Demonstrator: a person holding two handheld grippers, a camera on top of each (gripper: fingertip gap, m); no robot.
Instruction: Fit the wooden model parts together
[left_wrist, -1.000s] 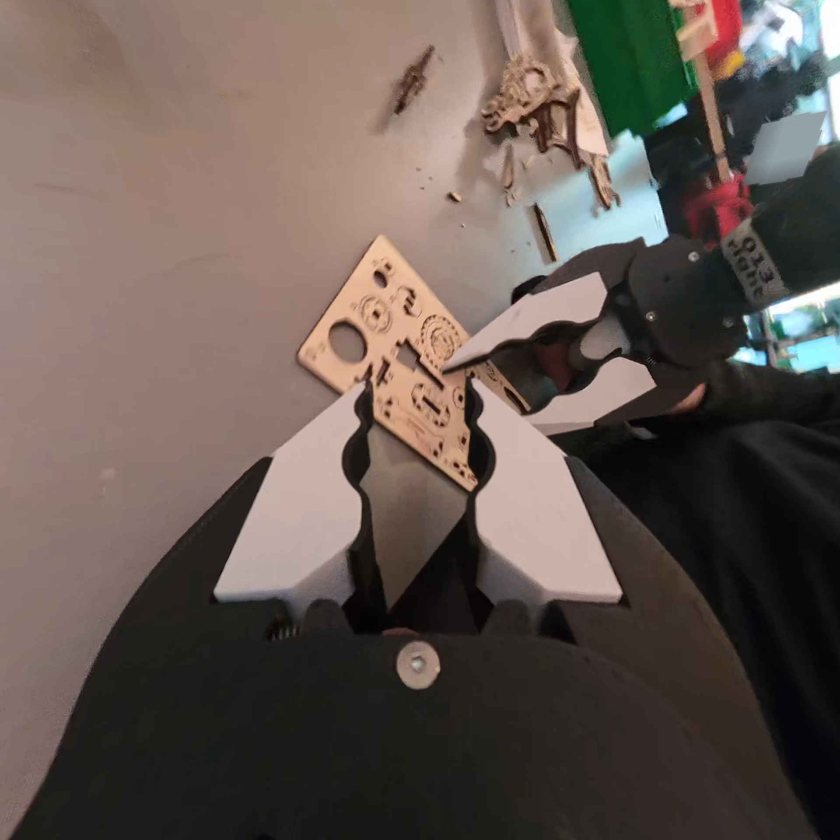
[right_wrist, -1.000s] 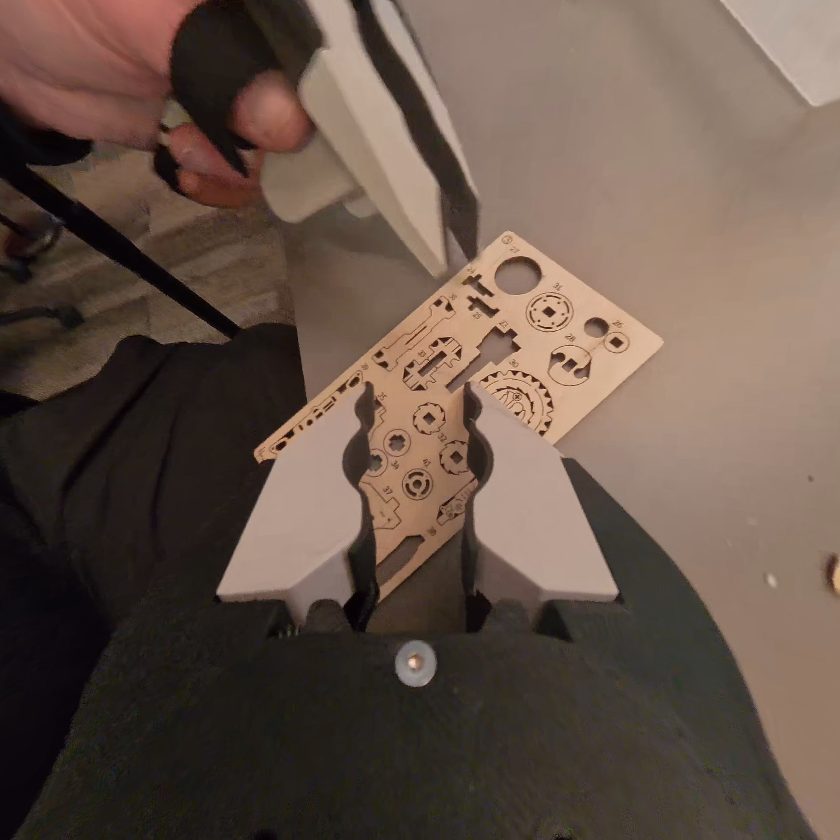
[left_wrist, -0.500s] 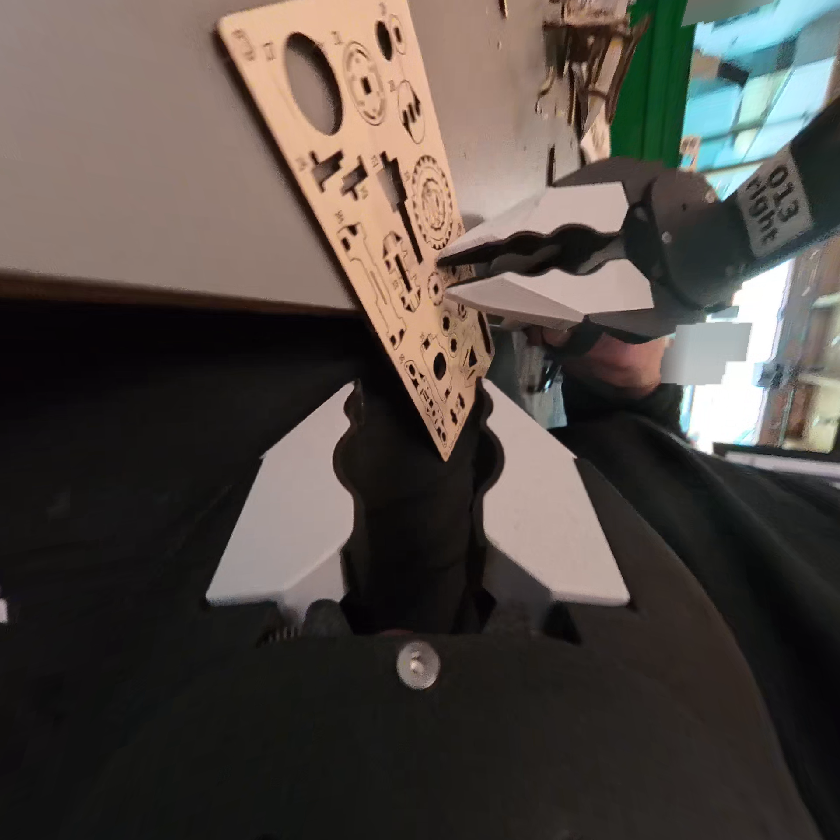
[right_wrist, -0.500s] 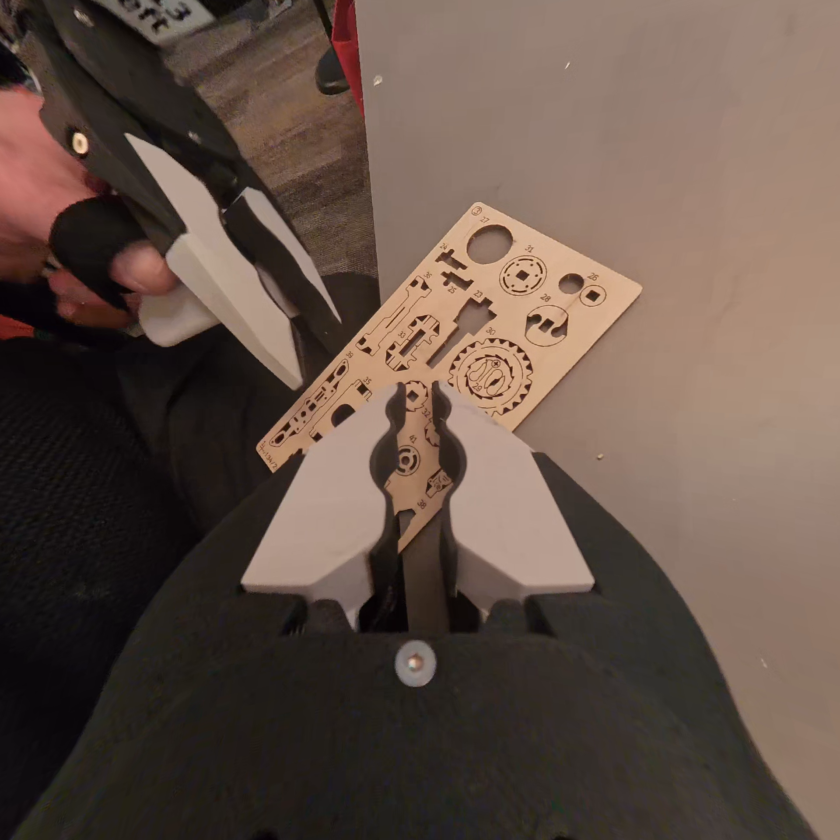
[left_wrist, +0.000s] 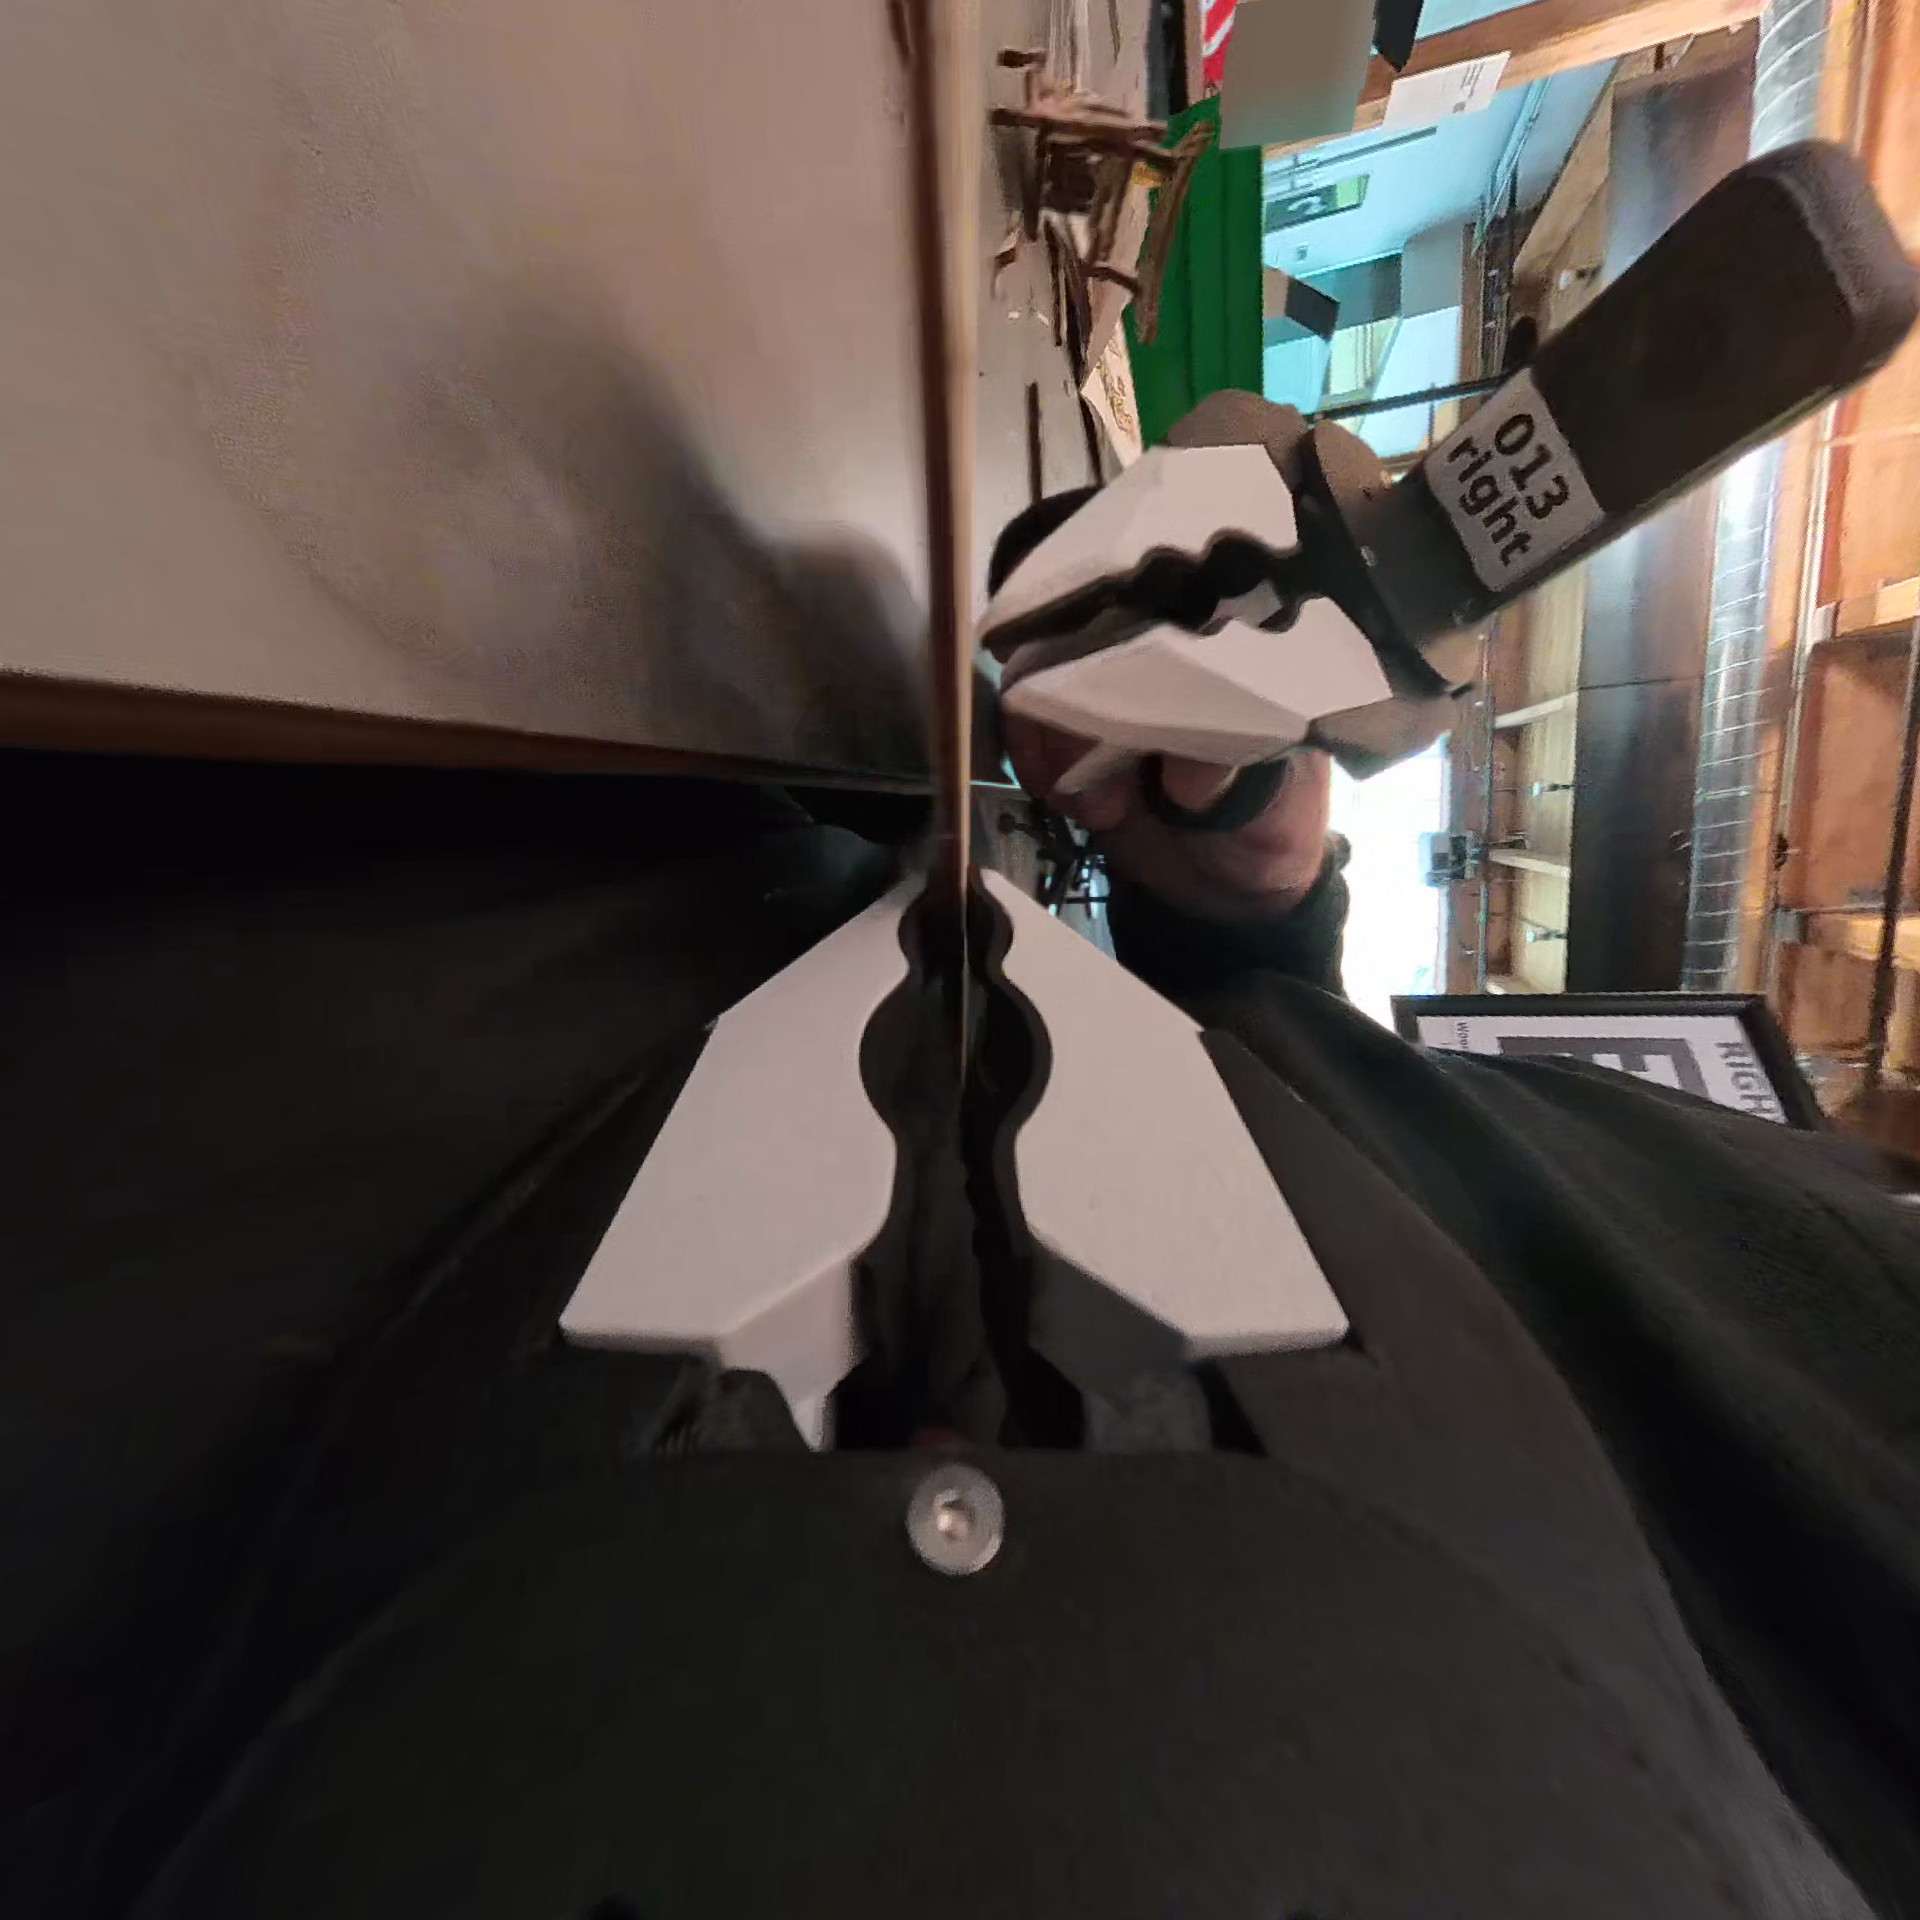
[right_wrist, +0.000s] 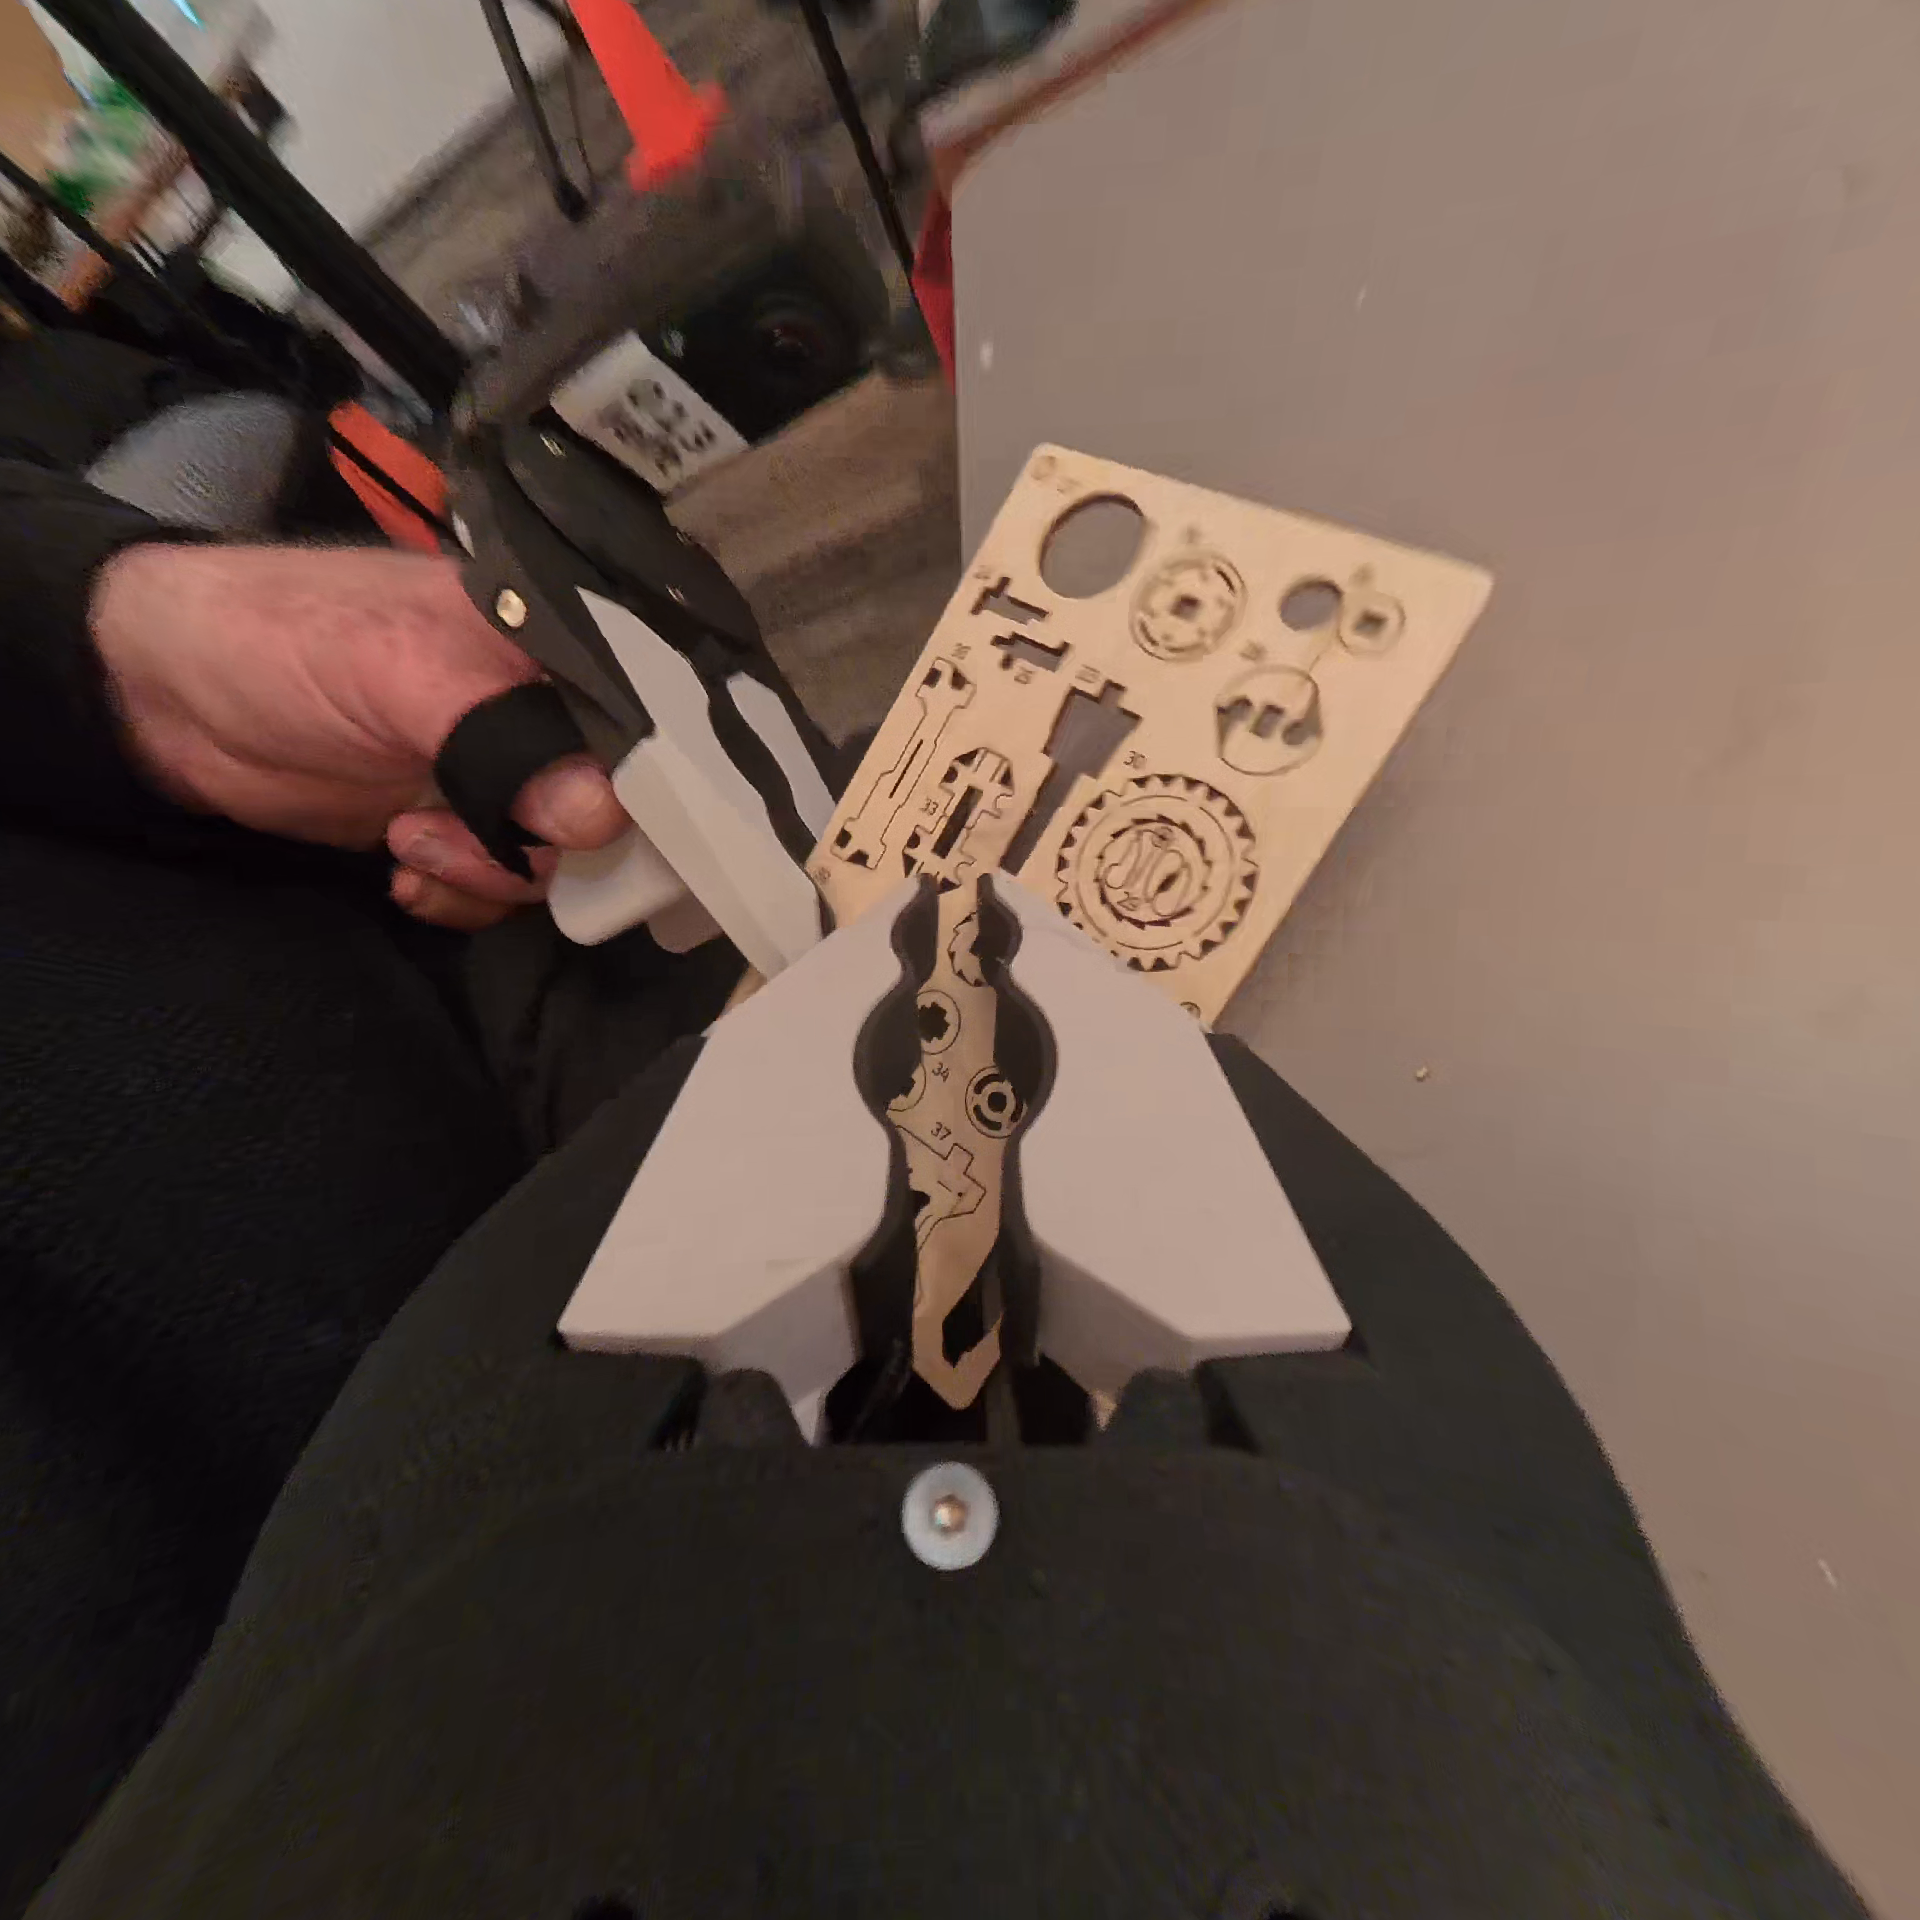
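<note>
A thin laser-cut wooden sheet (right_wrist: 1392, 707) of model parts, with gears and slotted pieces, is held up off the grey table (right_wrist: 1558, 416). In the left wrist view the sheet (left_wrist: 940, 416) shows edge-on as a thin brown line. My left gripper (left_wrist: 951, 904) is shut on its lower edge. It also shows in the right wrist view (right_wrist: 800, 883), at the sheet's lower left. My right gripper (right_wrist: 956, 888) is shut, its tips against the sheet's face near the large gear. In the left wrist view it (left_wrist: 997, 655) touches the sheet from the right.
A pile of loose wooden model pieces (left_wrist: 1081, 187) lies far back on the table (left_wrist: 416, 312), beside a green object (left_wrist: 1205, 229). The person's hand (right_wrist: 281, 707) and dark clothing fill the near side. An orange cone (right_wrist: 644, 94) stands on the floor beyond. My hands' fingertips stand some 4 cm from each other.
The sheet went from lying flat on the table to held up, edge-on to the left camera. My left gripper closed on its edge. My right gripper narrowed and came against its face.
</note>
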